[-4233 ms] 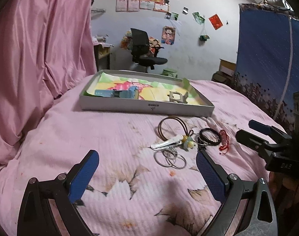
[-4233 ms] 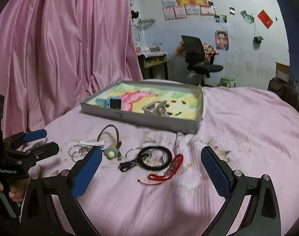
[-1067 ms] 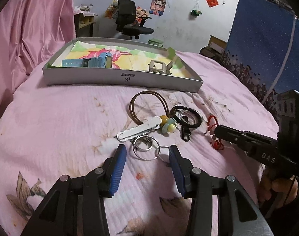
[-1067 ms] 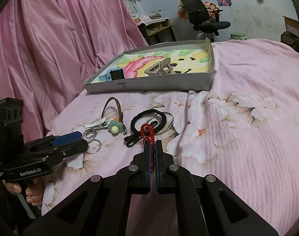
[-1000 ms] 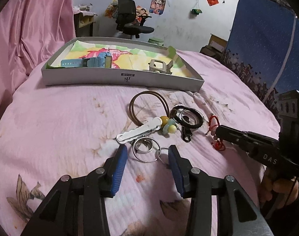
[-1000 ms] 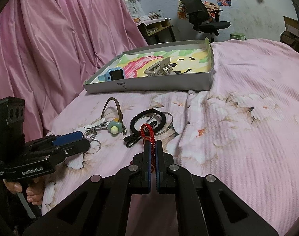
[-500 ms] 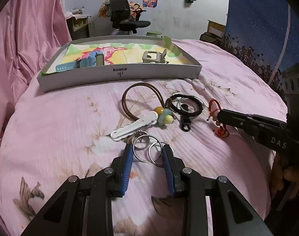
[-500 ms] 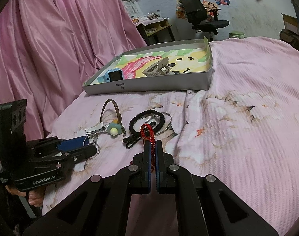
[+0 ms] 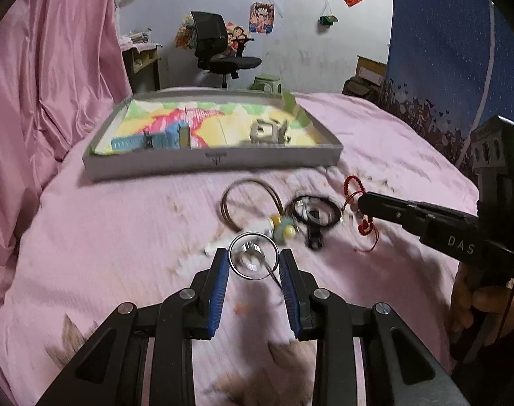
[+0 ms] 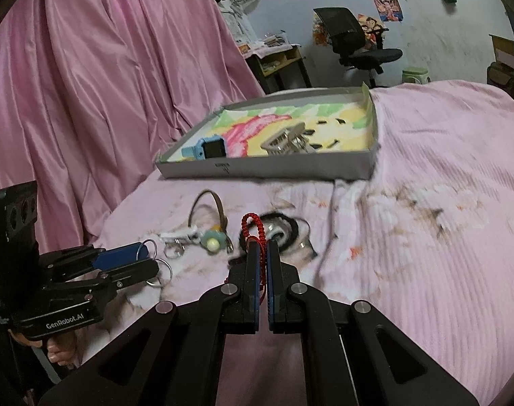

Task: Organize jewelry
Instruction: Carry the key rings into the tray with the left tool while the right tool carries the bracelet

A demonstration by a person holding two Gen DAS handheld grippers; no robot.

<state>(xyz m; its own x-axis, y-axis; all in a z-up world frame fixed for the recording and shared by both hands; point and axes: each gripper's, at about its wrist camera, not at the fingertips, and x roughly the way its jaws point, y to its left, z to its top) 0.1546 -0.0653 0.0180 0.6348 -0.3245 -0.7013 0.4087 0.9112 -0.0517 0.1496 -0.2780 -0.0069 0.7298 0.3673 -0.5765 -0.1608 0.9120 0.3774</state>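
Silver rings (image 9: 253,260) pinched between the blue pads of the left tool (image 9: 253,265), big ring facing the camera almost flat-on, a second ring hanging off its lower right; the left jaws were closing within the last second and now press on the ring, lifted just off the pink bedspread (image 9: 121,237). Red beaded bracelet (image 10: 253,228) clamped in the right tool (image 10: 262,264), jaws pressed together on its cord, long axis running along the fingers, loop end pointing away toward the grey tray (image 10: 267,169). Left on the bed between tools and tray: brown hair tie (image 9: 247,199), white clip with a flower charm (image 10: 203,238), black bracelet (image 9: 312,211), blurred. Tray sits well behind, long side facing the tools, holding a blue watch (image 10: 208,149) at left and a grey claw clip (image 10: 285,142) near the middle
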